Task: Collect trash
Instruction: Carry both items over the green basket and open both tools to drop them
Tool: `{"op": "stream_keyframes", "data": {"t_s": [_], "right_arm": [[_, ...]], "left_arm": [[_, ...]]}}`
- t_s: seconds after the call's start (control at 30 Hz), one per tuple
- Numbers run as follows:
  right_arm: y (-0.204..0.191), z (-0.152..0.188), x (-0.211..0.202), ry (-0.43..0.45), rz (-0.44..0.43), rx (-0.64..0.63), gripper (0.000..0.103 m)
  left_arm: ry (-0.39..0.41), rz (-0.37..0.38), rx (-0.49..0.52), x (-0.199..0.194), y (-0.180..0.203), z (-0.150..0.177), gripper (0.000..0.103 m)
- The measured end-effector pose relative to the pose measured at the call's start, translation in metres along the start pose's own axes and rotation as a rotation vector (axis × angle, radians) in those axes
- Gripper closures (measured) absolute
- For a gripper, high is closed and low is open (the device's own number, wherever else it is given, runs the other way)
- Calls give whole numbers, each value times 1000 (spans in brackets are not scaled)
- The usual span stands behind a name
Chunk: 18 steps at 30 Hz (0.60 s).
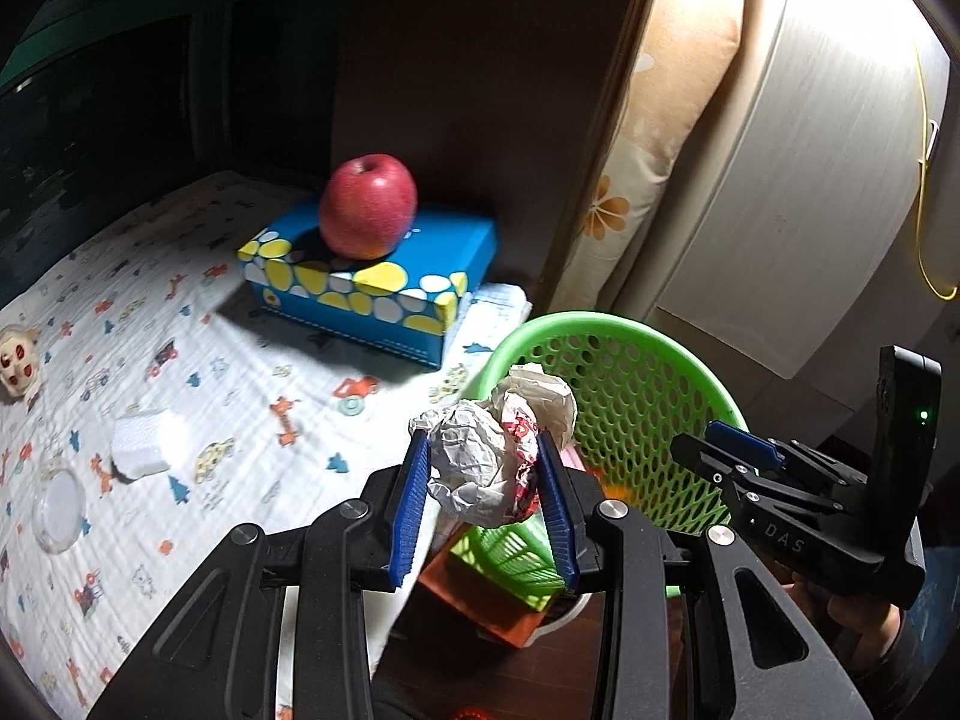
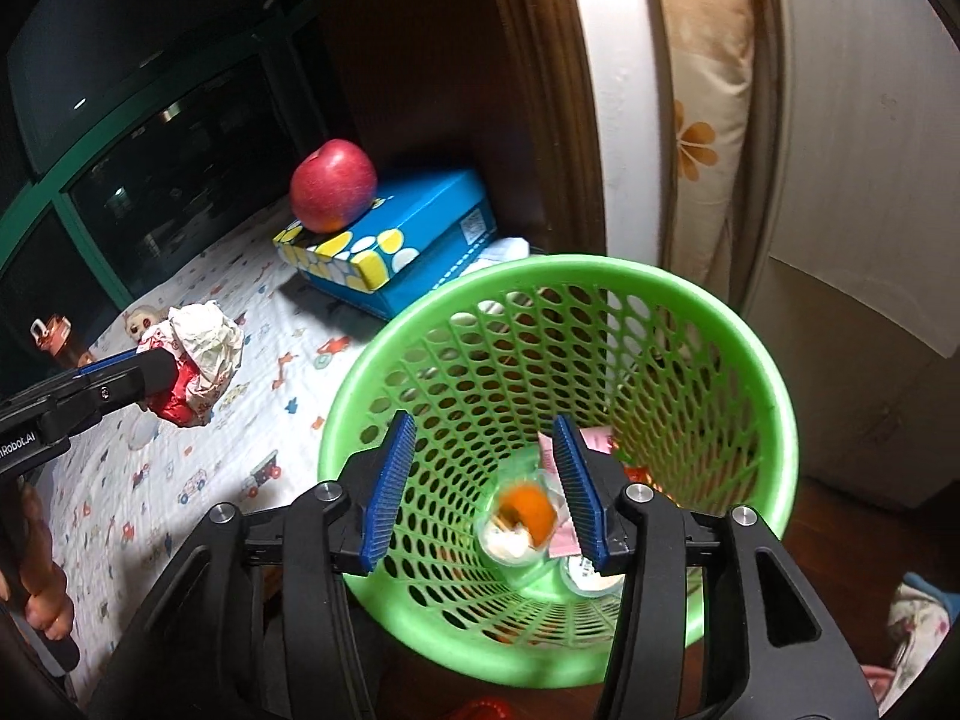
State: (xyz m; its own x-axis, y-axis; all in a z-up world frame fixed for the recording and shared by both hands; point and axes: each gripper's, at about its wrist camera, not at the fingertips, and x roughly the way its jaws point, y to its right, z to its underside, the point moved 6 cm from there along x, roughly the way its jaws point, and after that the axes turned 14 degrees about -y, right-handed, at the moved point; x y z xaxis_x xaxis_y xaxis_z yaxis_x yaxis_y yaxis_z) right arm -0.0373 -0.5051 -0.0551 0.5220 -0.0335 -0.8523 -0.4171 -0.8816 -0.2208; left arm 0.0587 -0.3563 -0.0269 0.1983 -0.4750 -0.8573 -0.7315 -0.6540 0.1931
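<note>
Dark room, printed-cloth desk (image 1: 180, 372); left claw (image 1: 483, 504) clamped on paper wad (image 1: 492, 456) w/ green bin (image 2: 600, 276) alongside for the drop; right claw (image 2: 483, 489) apart over bin, nothing held

Dim room, bright light upper right, hard shadows — fisheye-bent edges, dark corners.

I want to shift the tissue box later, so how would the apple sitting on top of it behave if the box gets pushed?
The apple looks round and smooth, resting free on the flat top of the tissue box, so it would probably roll off. It looks whole and heavy for its size, so it may bruise if it falls.
</note>
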Motion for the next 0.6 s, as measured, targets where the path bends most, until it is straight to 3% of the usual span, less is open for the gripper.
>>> {"op": "stream_keyframes", "data": {"t_s": [0.47, 0.6], "right_arm": [[38, 8, -27, 42, 25, 54, 44], [47, 11, -32, 47, 31, 73, 44]], "left_arm": [[-72, 24, 96, 35, 51, -10, 68], [-99, 52, 111, 48, 60, -10, 63]]}}
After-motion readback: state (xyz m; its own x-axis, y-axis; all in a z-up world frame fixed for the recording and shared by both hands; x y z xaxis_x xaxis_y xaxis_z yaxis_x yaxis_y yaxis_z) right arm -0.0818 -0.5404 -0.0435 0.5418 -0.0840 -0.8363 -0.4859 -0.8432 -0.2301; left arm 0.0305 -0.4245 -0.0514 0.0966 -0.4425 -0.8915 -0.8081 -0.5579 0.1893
